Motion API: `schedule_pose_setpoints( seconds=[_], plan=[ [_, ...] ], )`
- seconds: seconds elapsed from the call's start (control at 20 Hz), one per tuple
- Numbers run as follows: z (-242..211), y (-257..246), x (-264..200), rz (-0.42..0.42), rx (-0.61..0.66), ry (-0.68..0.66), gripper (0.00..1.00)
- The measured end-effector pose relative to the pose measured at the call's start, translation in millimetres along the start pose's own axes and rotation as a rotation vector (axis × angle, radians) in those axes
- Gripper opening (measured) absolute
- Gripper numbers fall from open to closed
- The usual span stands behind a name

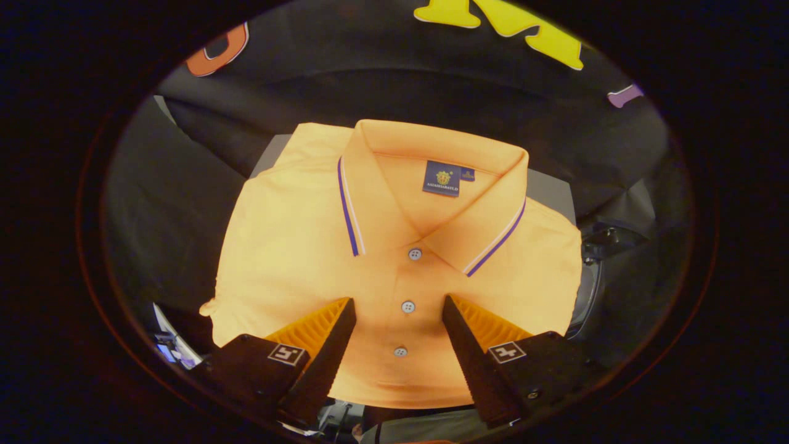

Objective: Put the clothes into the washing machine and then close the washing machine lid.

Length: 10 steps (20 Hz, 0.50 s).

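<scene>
Left of the shirt [296,246] hangs black cloth [166,203], a grey tabletop [551,194] peeks out at the shirt's far corners, and to its right sits a dark rounded machine part [595,271], too dim to make out. The shirt is an orange polo, folded flat, with a striped collar, a blue neck label and three buttons running down the placket. The tongs [399,302] stand wide open over its near half, the placket between the fingers; contact with the fabric cannot be told.
</scene>
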<state>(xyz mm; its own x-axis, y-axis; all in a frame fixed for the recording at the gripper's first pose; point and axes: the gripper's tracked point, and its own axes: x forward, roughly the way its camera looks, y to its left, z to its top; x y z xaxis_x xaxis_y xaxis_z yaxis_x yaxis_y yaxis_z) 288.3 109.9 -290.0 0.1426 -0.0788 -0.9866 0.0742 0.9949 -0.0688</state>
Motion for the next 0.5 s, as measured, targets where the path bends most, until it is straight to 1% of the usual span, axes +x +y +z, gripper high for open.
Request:
schedule_pose_setpoints(
  seconds=[0.05, 0.1, 0.25, 0.3, 0.35, 0.5],
  plan=[
    [0.3, -1.6, 0.0, 0.001, -0.007, -0.003, 0.91],
    [0.1, -0.8, -0.3, 0.001, -0.011, -0.008, 0.86],
    [0.9, -1.0, -1.9, 0.009, -0.018, -0.026, 0.80],
    [2.5, -4.1, -2.0, 0.009, -0.018, -0.033, 0.68],
    [3.4, -6.6, -2.8, 0.011, -0.019, -0.033, 0.64],
    [2.5, -10.7, -0.2, 0.028, -0.009, -0.048, 0.45]
  ],
)
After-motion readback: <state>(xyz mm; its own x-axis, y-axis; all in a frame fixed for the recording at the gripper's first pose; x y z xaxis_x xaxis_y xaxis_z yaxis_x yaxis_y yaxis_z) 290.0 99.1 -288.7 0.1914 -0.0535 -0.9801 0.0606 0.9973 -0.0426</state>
